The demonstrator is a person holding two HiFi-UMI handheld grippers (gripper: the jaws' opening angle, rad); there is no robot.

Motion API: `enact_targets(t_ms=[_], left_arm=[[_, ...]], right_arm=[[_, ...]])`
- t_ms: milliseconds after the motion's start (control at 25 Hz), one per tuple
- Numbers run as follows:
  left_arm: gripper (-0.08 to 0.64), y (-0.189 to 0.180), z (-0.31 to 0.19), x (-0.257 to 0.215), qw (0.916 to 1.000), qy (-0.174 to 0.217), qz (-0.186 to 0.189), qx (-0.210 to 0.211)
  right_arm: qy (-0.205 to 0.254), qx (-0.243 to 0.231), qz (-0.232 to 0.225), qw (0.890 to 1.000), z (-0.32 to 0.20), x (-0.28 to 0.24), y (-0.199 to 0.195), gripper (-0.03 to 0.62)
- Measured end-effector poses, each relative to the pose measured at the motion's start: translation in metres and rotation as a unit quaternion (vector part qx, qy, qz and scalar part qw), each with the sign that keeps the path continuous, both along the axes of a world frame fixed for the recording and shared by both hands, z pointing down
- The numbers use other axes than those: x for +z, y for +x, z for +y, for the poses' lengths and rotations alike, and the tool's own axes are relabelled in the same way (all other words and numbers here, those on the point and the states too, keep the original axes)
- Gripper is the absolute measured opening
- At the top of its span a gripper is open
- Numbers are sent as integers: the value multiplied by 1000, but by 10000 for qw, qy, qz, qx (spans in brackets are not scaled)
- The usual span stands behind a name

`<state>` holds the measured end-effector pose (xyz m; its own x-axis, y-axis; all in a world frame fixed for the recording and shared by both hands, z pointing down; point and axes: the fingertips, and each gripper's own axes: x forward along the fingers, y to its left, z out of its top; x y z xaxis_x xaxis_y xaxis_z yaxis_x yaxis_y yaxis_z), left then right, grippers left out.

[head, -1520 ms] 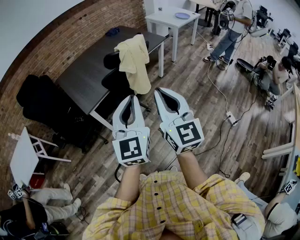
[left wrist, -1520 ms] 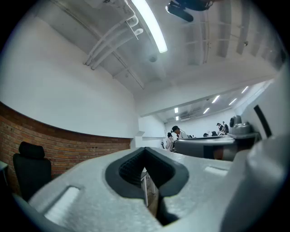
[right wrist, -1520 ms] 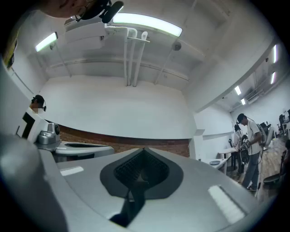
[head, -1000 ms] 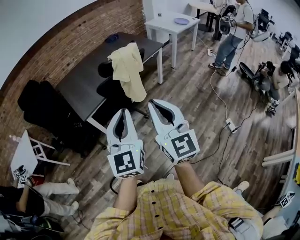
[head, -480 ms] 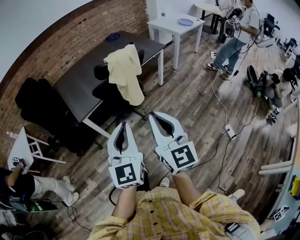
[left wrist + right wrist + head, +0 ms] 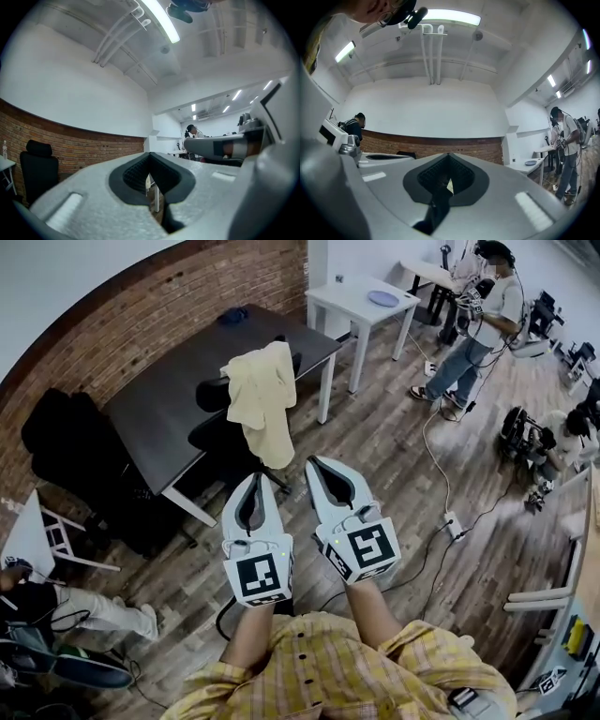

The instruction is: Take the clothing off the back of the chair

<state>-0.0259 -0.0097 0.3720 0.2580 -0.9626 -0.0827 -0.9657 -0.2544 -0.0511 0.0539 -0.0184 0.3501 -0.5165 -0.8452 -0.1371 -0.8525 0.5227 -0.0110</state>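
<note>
The dark surface (image 6: 178,390) runs along the brick wall (image 6: 141,310), with a black chair (image 6: 208,435) at its near edge. The pale yellow clothing (image 6: 264,399) hangs over the chair's back (one tail trailing low). Nearer the camera, the left tongs (image 6: 255,478) are pressed together and empty. The right tongs (image 6: 313,463), just beside them, are likewise. Both point toward the clothing without touching it.

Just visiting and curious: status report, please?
Left gripper and right gripper shut, empty. Yellow garment draped on chair back, untouched. Only floor between.
</note>
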Motion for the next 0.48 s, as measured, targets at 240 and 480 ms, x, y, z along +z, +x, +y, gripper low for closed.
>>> enact_targets(t_ms=[240,480], left_arm=[[3,-24,-61,-13,9999,69,57,140],[3,-48,-112,-9,9993,-56,7,367]], right_arm=[[-14,-1,-77,10000,-61,-9,-32,5],[-175,111,-61,9998,-113,-7,-59,5]])
